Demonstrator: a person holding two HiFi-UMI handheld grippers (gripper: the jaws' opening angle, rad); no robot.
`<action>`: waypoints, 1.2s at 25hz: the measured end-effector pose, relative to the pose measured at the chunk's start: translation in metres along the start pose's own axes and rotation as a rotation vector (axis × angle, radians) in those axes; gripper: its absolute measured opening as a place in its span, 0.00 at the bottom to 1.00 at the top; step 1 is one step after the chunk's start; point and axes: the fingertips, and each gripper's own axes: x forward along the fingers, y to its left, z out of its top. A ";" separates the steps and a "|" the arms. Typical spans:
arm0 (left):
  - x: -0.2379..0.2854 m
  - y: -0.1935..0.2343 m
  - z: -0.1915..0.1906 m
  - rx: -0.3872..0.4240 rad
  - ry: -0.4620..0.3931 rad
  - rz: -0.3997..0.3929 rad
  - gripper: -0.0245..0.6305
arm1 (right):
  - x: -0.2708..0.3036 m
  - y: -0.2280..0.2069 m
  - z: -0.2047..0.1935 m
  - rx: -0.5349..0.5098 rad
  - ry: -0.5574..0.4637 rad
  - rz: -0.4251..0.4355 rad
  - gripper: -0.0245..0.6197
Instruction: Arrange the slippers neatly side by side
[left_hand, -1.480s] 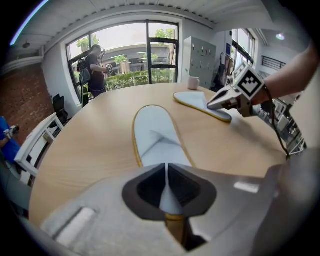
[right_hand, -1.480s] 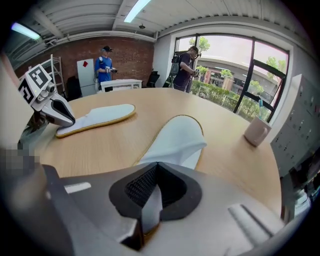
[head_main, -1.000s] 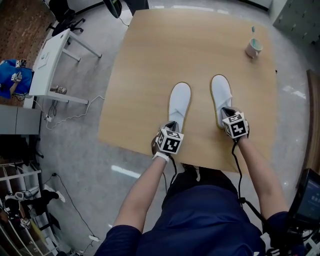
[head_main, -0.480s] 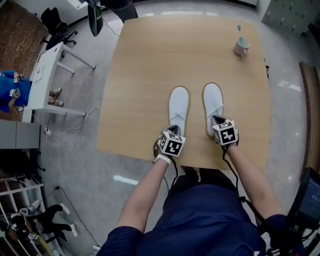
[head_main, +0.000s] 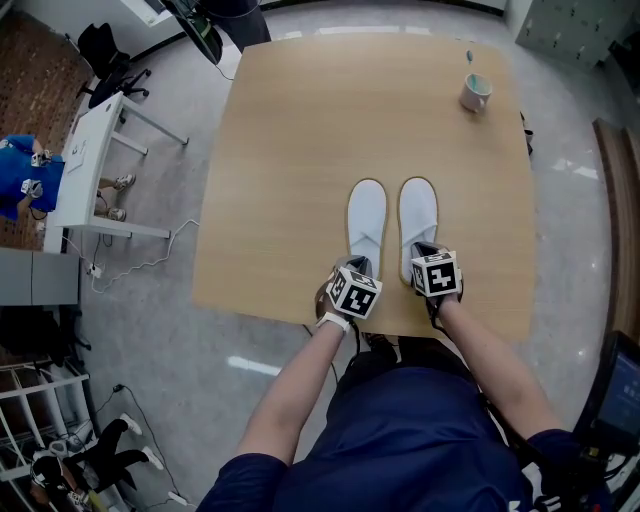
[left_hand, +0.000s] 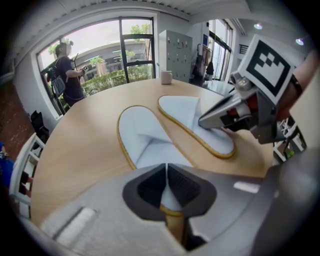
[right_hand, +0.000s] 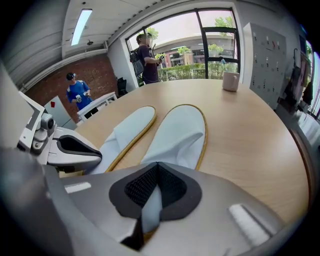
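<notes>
In the head view, two white slippers lie side by side on the wooden surface (head_main: 290, 150), in the lower middle of the frame, toes pointing to the top. The left slipper (head_main: 367, 222) and the right slipper (head_main: 418, 215) run parallel, just beside each other with a thin strip of wood between them. The left gripper (head_main: 358, 270) sits at the heel of the left slipper and the right gripper (head_main: 426, 250) at the heel of the right one. A mug (head_main: 475, 92) stands well apart, near the upper right corner of the surface.

In the left gripper view, the jaws at the bottom centre are closed on the yellow-edged heel of the left slipper (left_hand: 145, 140), pads nearly meeting over the thin sole. The right slipper (left_hand: 192, 117) lies to the right of it, with the right gripper (left_hand: 232, 116) on its heel at the right of the frame. The mug (left_hand: 166, 77) stands near the far edge.

In the right gripper view, the jaws at the bottom centre are pinched on the heel of the right slipper (right_hand: 179, 131), white fabric showing between the pads. The left slipper (right_hand: 131, 127) lies left of it, and the left gripper (right_hand: 67, 147) shows at the left edge.
</notes>
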 end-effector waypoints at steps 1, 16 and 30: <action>0.000 -0.002 0.001 0.002 0.000 -0.004 0.06 | 0.001 0.001 0.000 0.009 0.000 -0.001 0.05; 0.005 -0.019 0.007 0.020 0.005 -0.023 0.06 | 0.003 0.017 -0.006 0.102 0.013 0.025 0.05; -0.022 -0.021 0.015 -0.044 -0.067 -0.048 0.05 | -0.024 0.015 0.018 0.143 -0.075 0.083 0.05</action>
